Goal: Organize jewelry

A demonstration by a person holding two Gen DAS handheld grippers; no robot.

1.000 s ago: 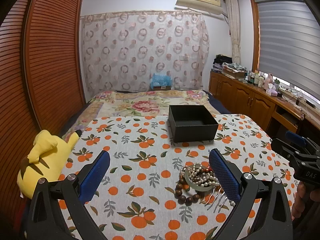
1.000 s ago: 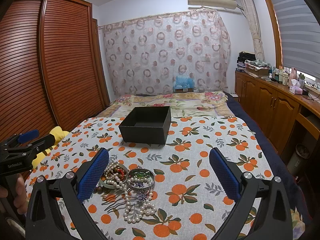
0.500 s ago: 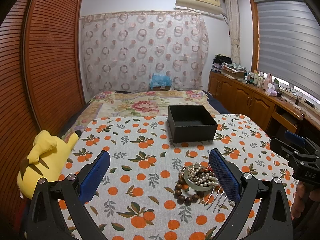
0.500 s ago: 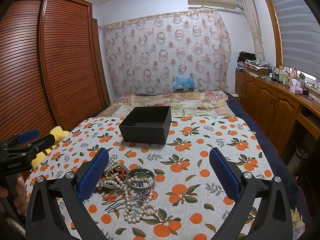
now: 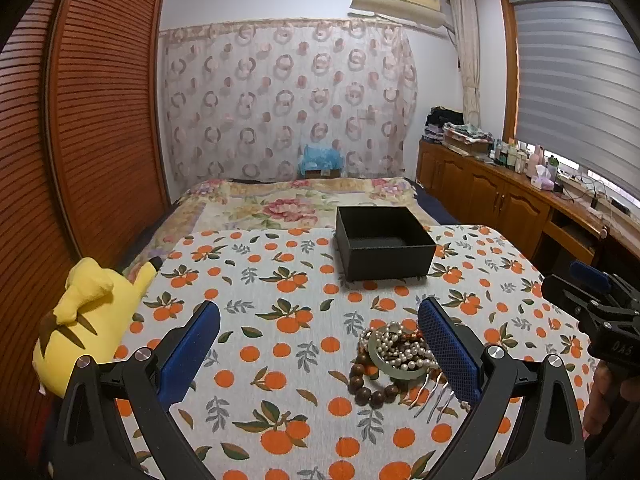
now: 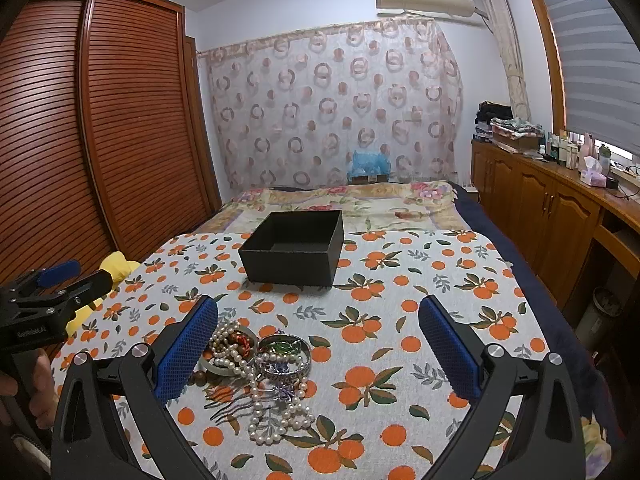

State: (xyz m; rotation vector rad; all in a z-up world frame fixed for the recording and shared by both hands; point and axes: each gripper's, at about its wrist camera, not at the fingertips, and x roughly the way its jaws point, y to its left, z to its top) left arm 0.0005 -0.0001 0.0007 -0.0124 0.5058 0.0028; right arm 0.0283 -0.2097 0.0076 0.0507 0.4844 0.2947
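A pile of jewelry (image 5: 394,358) lies on the orange-print cloth: a pearl necklace (image 6: 280,416), a jade bangle (image 5: 394,372), dark wooden beads (image 5: 366,386), a silver bangle (image 6: 285,354) and metal hair combs (image 5: 434,398). An open black box (image 5: 384,242) stands further back, and it shows in the right wrist view (image 6: 294,248) too. My left gripper (image 5: 320,346) is open and empty, the pile beside its right finger. My right gripper (image 6: 318,346) is open and empty, the pile by its left finger.
A yellow plush toy (image 5: 86,316) lies at the cloth's left edge. A bed with a floral quilt (image 5: 296,204) lies behind the box. Wooden wardrobe doors (image 6: 92,128) run along the left, low wooden cabinets (image 6: 552,216) along the right.
Both grippers stay open and almost still. The left wrist view has shifted very slightly; the jewelry and the box have not moved.
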